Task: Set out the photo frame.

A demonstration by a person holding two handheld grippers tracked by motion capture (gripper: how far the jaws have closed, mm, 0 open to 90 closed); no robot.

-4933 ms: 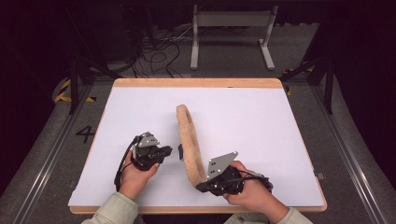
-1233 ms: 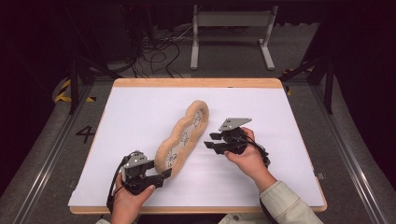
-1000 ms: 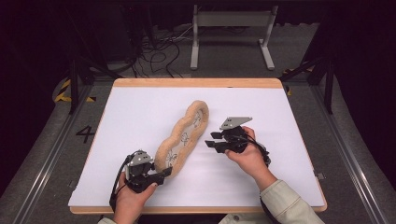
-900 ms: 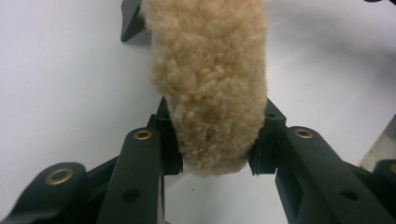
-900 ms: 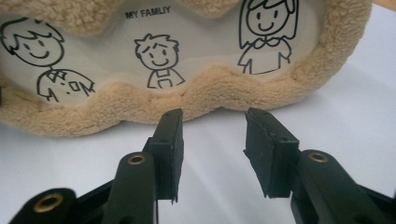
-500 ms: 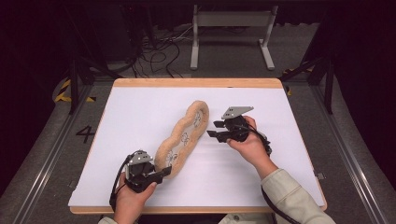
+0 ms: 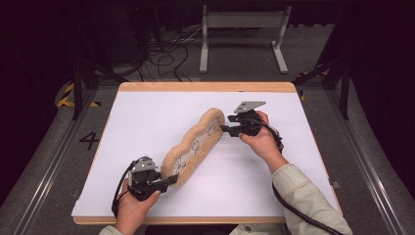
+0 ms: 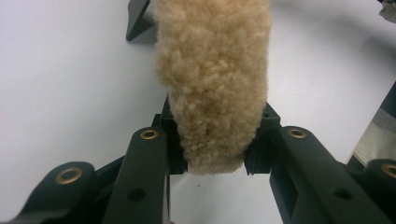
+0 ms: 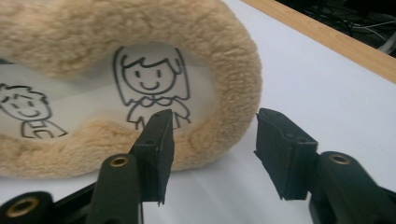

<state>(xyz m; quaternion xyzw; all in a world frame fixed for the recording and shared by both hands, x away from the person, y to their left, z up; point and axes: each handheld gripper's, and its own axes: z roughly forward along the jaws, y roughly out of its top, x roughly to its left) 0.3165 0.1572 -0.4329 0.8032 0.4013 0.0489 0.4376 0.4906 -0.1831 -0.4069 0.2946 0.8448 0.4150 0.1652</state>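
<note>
The white table (image 7: 147, 122) takes up most of what I see, with a wooden edge running along its far side. On it lies a long fleecy tan pouch (image 7: 193, 147) with wavy edges and a pale panel of line-drawn children; it stretches slantwise between the two grippers, from the left one up to the right one.

The left gripper (image 7: 169, 180) sits at the pouch's near end. In the left gripper view the fleece (image 8: 212, 79) runs straight ahead from the jaws, and both black pads press into its sides right at the end, so this gripper is clamped on the pouch; its jaws have just been closing on it.

The right gripper (image 7: 224, 129) is at the far end. In the right gripper view the pouch (image 9: 116, 42) lies just ahead and to the left of the jaws: one pad stands in front of the drawn girl, the other out over bare table beyond the rounded end. Its jaws have just been opening, they are parted, and I see nothing pinched between them.
</note>
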